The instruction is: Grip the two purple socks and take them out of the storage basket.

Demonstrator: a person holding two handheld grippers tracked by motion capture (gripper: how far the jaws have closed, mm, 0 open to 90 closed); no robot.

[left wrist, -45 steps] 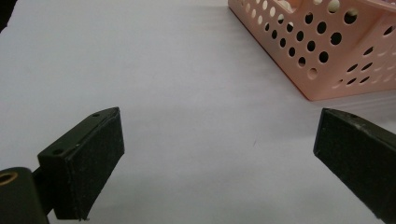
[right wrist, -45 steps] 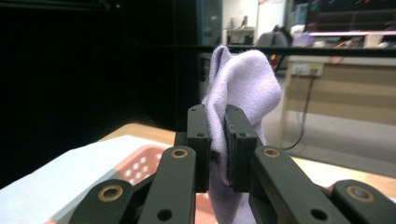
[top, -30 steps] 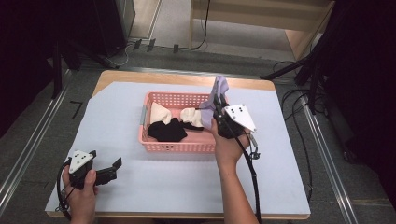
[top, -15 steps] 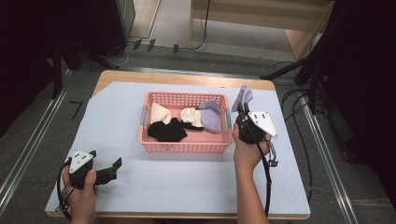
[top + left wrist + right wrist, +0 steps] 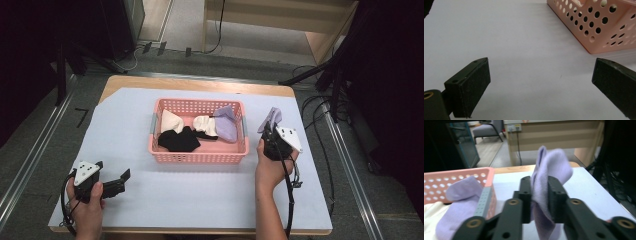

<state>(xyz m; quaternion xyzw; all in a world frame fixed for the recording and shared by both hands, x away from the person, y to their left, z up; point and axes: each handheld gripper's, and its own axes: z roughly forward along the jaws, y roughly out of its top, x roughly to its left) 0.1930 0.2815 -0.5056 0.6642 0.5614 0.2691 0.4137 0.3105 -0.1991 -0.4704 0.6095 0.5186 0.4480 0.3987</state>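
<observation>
Right gripper [image 5: 270, 134] pinches a purple sock [image 5: 271, 118] upright, just right of the basket [image 5: 197, 153]; left gripper [image 5: 117, 181] spread, well apart.

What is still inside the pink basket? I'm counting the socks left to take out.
The pink basket holds a cream sock, a black one, a white one and a lavender one. Anything beneath them is hidden.

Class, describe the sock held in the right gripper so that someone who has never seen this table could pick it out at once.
Start at the pink basket in the middle of the table, then look just past its right end. There the right gripper is shut on a lilac sock, held outside the basket. A second lilac sock lies inside the basket among cream and black ones; this one alone is clamped between black jaws.
</observation>
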